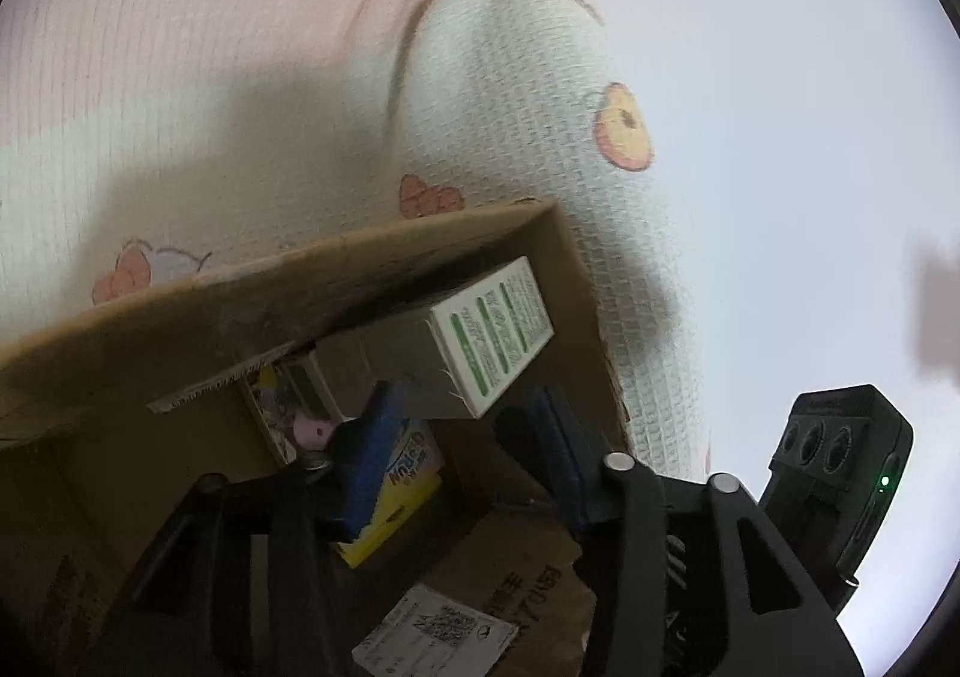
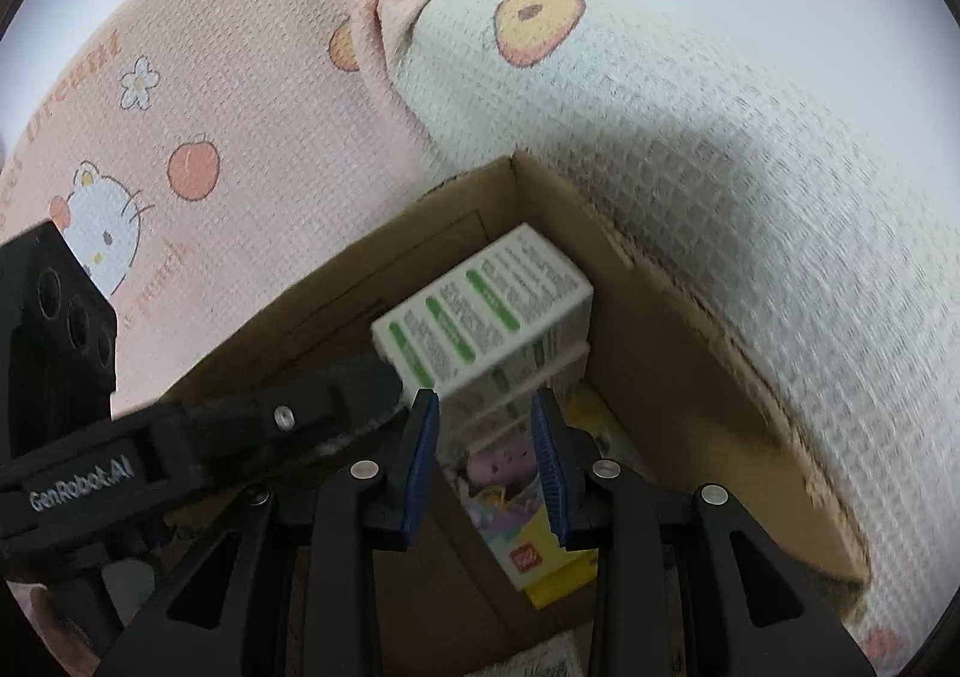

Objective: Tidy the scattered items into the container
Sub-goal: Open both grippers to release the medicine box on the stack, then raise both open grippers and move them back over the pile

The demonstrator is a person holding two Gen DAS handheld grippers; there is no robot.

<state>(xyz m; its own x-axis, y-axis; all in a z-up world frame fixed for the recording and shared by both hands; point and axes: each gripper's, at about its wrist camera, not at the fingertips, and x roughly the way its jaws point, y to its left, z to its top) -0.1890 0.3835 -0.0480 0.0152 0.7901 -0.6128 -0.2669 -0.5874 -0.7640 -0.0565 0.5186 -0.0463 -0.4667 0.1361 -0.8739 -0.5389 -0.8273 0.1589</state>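
An open cardboard box (image 1: pixel 270 281) (image 2: pixel 690 377) rests against a printed blanket. A white carton with green labels (image 1: pixel 492 329) (image 2: pixel 480 311) lies tilted on top of the other items inside. My left gripper (image 1: pixel 459 407) is open, its blue pads on either side of the carton's lower corner, not pressing it. One of its fingers (image 2: pixel 354 383) shows beside the carton's left end. My right gripper (image 2: pixel 482 398) hangs over the box with its pads apart. Through that gap a pink and yellow toy box (image 2: pixel 522 503) shows below. A yellow and blue pack (image 1: pixel 408 473) lies under the left finger.
A pink and pale green waffle blanket (image 1: pixel 180 77) (image 2: pixel 240 77) with cartoon prints rises behind and around the box. The right gripper's camera housing (image 1: pixel 840 473) sits close on the right. A printed label (image 1: pixel 432 635) lies on the box's near flap. A white surface (image 1: pixel 780 137) lies to the right.
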